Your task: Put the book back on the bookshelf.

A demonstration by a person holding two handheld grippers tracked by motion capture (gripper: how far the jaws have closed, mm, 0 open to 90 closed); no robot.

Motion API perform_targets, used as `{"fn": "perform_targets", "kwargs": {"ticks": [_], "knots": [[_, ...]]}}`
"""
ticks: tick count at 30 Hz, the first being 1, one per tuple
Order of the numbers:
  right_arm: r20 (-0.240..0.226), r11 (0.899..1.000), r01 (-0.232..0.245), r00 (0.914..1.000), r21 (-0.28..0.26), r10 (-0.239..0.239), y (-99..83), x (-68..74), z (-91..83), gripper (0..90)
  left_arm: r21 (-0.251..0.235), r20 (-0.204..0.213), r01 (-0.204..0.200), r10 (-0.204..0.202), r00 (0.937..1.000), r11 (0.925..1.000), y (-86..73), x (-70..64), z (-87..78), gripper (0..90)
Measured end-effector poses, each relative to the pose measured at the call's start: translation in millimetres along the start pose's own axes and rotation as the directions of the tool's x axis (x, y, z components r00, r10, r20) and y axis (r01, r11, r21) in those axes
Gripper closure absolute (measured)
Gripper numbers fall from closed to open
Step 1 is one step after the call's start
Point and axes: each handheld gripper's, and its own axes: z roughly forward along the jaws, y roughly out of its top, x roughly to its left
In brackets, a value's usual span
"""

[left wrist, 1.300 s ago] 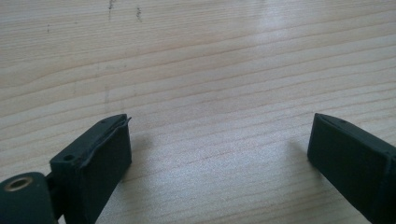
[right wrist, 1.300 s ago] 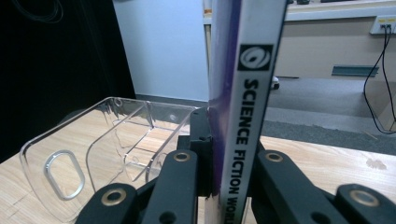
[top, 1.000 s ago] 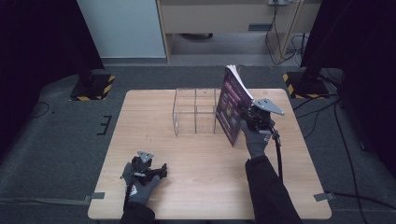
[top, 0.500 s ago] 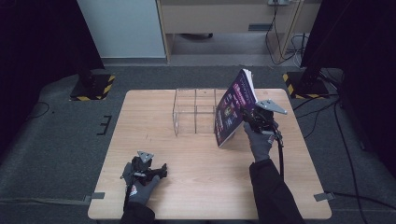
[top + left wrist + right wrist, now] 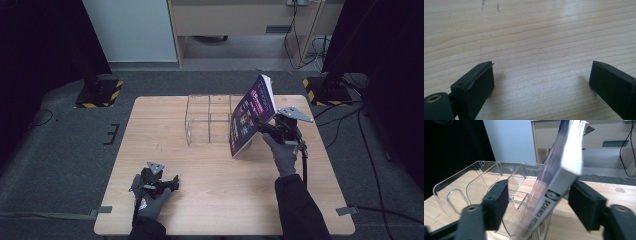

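Observation:
A thick book with a purple cover stands tilted on its lower edge at the right end of a clear acrylic rack, its top leaning to the right. My right gripper is open around the spine. In the right gripper view the book rests against the right-hand jaw, while the left-hand jaw stands apart from the cover, with the rack showing through the gap. My left gripper lies open on the table near the front left. Between its jaws there is bare wood.
The wooden table has open room across its front and middle. Dark stands with yellow-black striped bases sit on the floor beyond the far corners. A cable trails from the right gripper along the forearm.
The book has tipped from upright beside the rack to a steep lean to the right, and its lower edge has slid toward me. My right gripper came slightly nearer with it. The left gripper stayed put.

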Motion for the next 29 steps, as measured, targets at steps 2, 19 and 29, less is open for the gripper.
{"fn": "perform_targets", "kwargs": {"ticks": [2,19,29], "knots": [[-0.012,1.0,-0.002,0.9999,-0.012,0.002,0.7,-1.1,-5.9,26.2,0.0,0.001,0.0,0.0,1.0,1.0,0.0,0.0,0.0,5.0],[-0.111,0.993,0.085,0.9909,0.079,-0.076,-46.6,-12.3,-61.4,14.1,0.0,0.0,0.0,0.0,1.0,1.0,0.0,0.0,0.0,4.9],[-0.055,0.986,0.035,0.9981,0.165,-0.027,-95.7,-43.4,-70.8,13.3,0.002,0.003,0.001,-0.001,1.0,1.0,0.2,0.1,0.2,4.7]]}}
